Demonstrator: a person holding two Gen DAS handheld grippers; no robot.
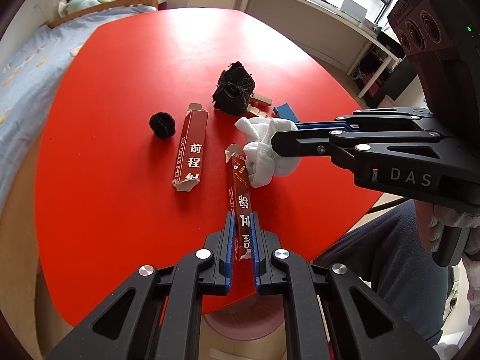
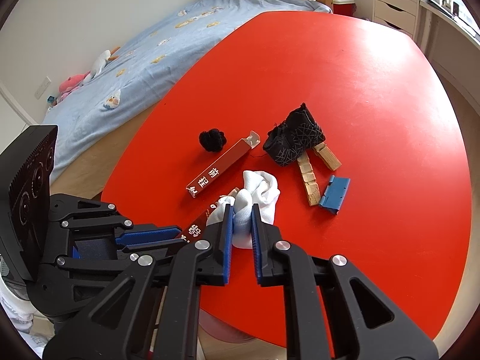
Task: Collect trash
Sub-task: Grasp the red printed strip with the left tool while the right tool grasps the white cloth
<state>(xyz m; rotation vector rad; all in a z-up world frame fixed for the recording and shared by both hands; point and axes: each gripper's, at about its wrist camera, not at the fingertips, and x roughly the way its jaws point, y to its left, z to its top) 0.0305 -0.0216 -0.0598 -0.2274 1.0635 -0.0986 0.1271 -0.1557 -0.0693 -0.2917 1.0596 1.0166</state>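
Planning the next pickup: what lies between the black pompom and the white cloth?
The second red carton, lying flat on the red table between the black pompom and the white cloth; both views show it.

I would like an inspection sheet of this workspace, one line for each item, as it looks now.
Surface: red table, trash in the middle.
Job's things: red box lying free; second box in the left tongs; white cloth in the right tongs; black pompom; black fabric.
Clutter: two clothespins and a blue piece beside the fabric.
Grippers: both shut on their items.
Cables: some under the desk.
Surroundings: bed, drawers, pink bin below the table edge.
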